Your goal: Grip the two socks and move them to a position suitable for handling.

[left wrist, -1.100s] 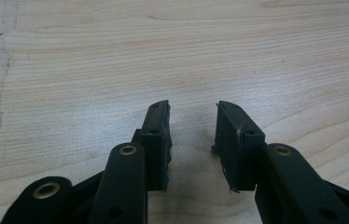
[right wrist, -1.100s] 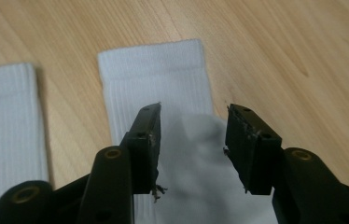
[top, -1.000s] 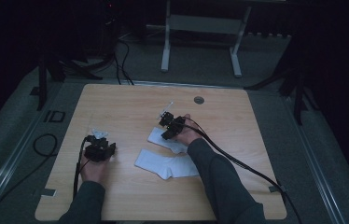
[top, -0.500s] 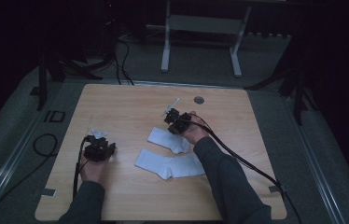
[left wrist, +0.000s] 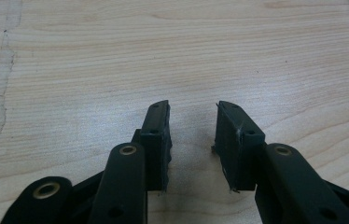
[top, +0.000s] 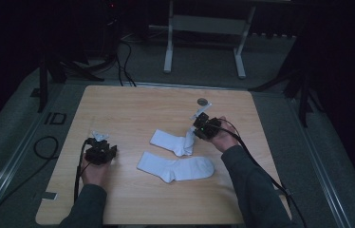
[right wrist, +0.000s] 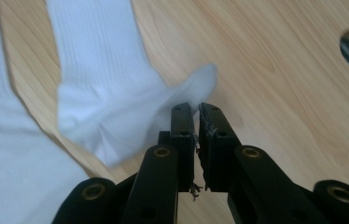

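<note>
Sock (top: 178,144): we see the right claw (top: 195,133) pinching its toe, just closed.
Left claw (top: 98,146): spread, at 8 o'clock on the surface (top: 133,104).

Two socks on the table (top: 118,104); the upper sock (top: 168,141) lies just behind the lower sock (top: 175,168), both near the middle; the right gripper (top: 192,135) sits at the upper sock's right end, jaws pinched on its raised tip, having just been closing; the left gripper (top: 100,151) rests well to the left of both socks, near the table's left edge; a round insert (top: 203,101) lies behind the right gripper, toward the far edge; a stand (top: 204,28) is on the floor beyond the table.
</note>
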{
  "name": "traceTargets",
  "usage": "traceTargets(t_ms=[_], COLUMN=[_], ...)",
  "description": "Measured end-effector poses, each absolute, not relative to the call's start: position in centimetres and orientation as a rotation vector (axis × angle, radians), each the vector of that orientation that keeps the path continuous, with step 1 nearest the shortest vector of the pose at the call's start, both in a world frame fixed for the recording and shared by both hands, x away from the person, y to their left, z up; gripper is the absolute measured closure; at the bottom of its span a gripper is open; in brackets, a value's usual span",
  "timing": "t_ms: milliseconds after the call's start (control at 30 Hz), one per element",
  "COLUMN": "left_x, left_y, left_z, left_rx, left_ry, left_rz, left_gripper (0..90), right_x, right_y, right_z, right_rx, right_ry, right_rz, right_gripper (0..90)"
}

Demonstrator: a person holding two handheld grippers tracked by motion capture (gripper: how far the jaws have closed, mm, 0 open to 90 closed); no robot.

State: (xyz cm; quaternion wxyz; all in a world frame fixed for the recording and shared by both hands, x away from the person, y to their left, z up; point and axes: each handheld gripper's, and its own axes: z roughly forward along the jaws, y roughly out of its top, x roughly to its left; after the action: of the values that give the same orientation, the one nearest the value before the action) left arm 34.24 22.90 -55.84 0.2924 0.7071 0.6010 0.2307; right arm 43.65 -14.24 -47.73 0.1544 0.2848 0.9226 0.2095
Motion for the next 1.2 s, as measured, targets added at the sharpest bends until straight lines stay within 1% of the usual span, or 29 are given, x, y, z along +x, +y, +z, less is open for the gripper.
traceTargets(t_ms=[133,267,333,400,500,667,767,967,1100,1200], left_x=[34.3,34.3,34.3,34.3,34.3,34.3,34.3,34.3,34.3,34.3], left_y=[22.9,23.0,23.0,22.9,22.9,22.9,22.9,22.9,22.9,22.9], left_z=[-55.9,-55.9,-55.9,-55.9,-55.9,-55.9,-55.9,-55.8,-55.9,-55.9], left_rx=[1.883,1.876,1.881,1.884,1.884,1.886,1.886,1.889,1.886,1.886], left_ry=[1.601,1.603,1.602,1.603,1.602,1.600,1.599,1.599,1.599,1.598], left_rz=[0.617,0.613,0.620,0.623,0.623,0.620,0.617,0.616,0.618,0.618], left_gripper=[65.3,65.3,65.2,65.0,64.9,64.9,64.9,64.5,64.5,64.3], right_x=[43.4,42.9,42.8,42.9,43.4,44.5,44.7,44.2,44.0,44.0], right_y=[-15.6,-17.6,-18.2,-18.5,-18.5,-17.3,-16.9,-18.0,-20.1,-21.0], right_z=[-48.0,-48.4,-48.4,-48.6,-49.3,-51.8,-53.1,-53.2,-53.2,-53.1], right_rx=[0.836,0.870,0.887,0.902,0.922,0.963,0.965,0.969,0.987,1.003], right_ry=[2.638,2.635,2.632,2.629,2.625,2.654,2.668,2.662,2.649,2.649], right_rz=[0.594,0.579,0.578,0.589,0.598,0.624,0.536,0.513,0.473,0.466], right_gripper=[84.0,86.7,86.1,83.2,82.8,87.9,89.4,89.5,89.2,85.9])
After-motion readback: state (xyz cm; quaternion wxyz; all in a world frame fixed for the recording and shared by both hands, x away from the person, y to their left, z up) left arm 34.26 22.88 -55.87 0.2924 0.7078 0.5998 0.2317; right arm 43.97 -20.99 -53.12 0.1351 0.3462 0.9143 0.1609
